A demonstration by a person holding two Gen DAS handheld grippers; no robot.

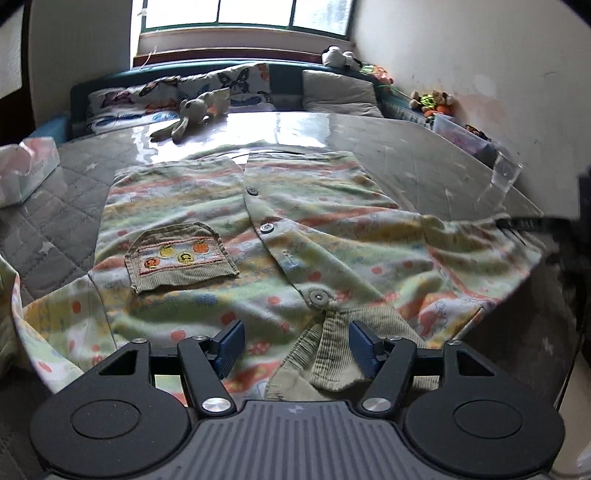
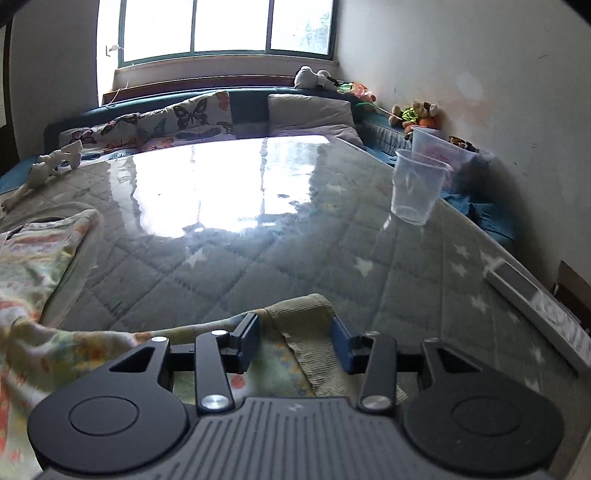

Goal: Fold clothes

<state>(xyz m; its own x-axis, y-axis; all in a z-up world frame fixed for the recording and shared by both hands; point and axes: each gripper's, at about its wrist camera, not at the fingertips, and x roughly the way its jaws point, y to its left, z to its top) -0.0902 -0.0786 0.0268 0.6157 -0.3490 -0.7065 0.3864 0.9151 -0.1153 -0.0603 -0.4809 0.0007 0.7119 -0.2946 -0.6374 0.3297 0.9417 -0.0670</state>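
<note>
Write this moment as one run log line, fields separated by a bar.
step: fold start | garment: pastel striped buttoned shirt flat on table | left gripper: open over collar | right gripper: open over ribbed cuff

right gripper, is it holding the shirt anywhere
No. The right gripper has its jaws open around the sleeve cuff of the shirt, pads not pressing it.

Setting: home bedroom, probably a child's. Evidence: butterfly-print pillows [image 1: 236, 83] against a headboard under a window [image 2: 225, 26]; stuffed toys [image 2: 417, 112] along the wall-side edge; quilted star-pattern surface [image 2: 332, 258].
</note>
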